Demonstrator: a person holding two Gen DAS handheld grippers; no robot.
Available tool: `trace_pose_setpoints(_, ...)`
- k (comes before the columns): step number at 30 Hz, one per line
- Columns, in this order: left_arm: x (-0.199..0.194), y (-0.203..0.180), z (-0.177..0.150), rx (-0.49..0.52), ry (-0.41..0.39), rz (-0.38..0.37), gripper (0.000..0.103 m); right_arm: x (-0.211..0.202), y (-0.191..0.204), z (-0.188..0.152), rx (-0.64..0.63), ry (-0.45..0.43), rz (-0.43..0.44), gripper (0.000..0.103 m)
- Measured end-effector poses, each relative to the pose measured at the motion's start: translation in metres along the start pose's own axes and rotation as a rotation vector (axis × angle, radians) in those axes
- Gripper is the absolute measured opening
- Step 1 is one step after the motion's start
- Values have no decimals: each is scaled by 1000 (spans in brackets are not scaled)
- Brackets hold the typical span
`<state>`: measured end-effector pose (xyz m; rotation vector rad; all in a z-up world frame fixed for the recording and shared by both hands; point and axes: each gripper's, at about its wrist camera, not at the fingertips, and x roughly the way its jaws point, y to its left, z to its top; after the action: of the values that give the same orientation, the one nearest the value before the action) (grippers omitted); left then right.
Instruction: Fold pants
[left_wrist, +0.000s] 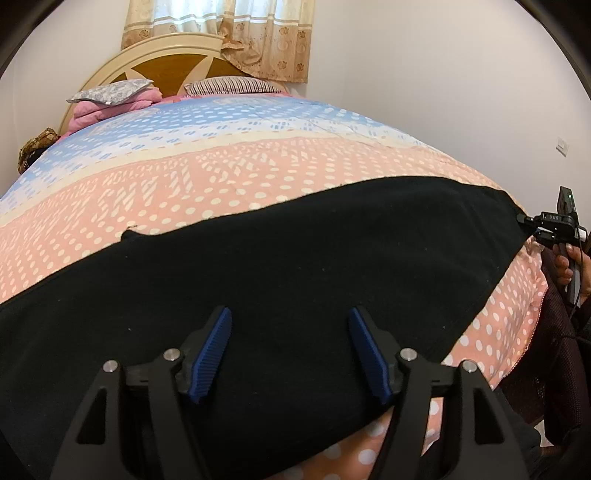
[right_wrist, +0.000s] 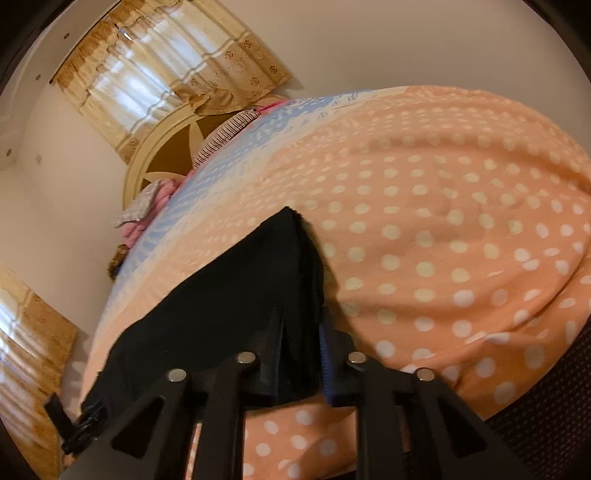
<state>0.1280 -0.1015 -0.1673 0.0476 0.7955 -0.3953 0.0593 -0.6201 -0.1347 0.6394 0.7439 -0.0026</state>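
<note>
The black pants (left_wrist: 295, 258) lie flat in a long band across the near part of the bed, over the pink dotted bedspread (left_wrist: 221, 184). My left gripper (left_wrist: 290, 354) is open, its blue-padded jaws wide apart just above the middle of the pants near their front edge. My right gripper (right_wrist: 301, 354) is shut on the right end of the pants (right_wrist: 229, 295), with black cloth pinched between its jaws. In the left wrist view it shows at the far right (left_wrist: 526, 223), gripping the pants' corner.
The bed runs back to a cream and brown headboard (left_wrist: 166, 59) with a striped pillow (left_wrist: 232, 86) and folded pink bedding (left_wrist: 110, 105). A curtain (left_wrist: 236, 33) hangs behind. The bed's near edge (left_wrist: 517, 350) drops off at the right, beside a dark mesh surface (right_wrist: 546, 406).
</note>
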Motion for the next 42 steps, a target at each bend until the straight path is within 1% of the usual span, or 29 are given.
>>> trace_pose_setpoints(5, 2, -1, 0, 2, 3, -1, 71, 2, -2, 1, 11, -8, -3, 15)
trace_pose_setpoints(10, -2, -1, 0, -2, 6, -2, 71, -9, 8, 1, -24, -53, -10, 15)
trace_pose_setpoints(12, -7, 1, 0, -1, 3, 1, 71, -17, 18, 0, -48, -75, -16, 14)
trace_pose_setpoints(15, -14, 8, -1, -11, -3, 15, 71, -31, 42, 0, -100, -103, -9, 14)
trace_pose_setpoints(18, -24, 19, -2, -35, -17, 32, 71, -45, 77, -3, -176, -124, 3, 14)
trace_pose_setpoints(21, -32, 33, -3, -61, -27, 51, 71, -54, 108, -10, -235, -128, 17, 14)
trace_pose_setpoints(24, -38, 47, -6, -86, -29, 76, 71, -57, 142, -22, -327, -131, 14, 14)
trace_pose_setpoints(29, -43, 65, -10, -131, -38, 95, 71, -51, 189, -43, -449, -124, 25, 14)
trace_pose_setpoints(32, -44, 72, -12, -147, -39, 102, 71, -45, 212, -53, -498, -106, 47, 14)
trace_pose_setpoints(35, -45, 76, -15, -154, -39, 104, 71, -36, 233, -63, -539, -82, 68, 14)
trace_pose_setpoints(42, -50, 82, -15, -164, -55, 103, 71, -16, 266, -85, -594, -24, 120, 14)
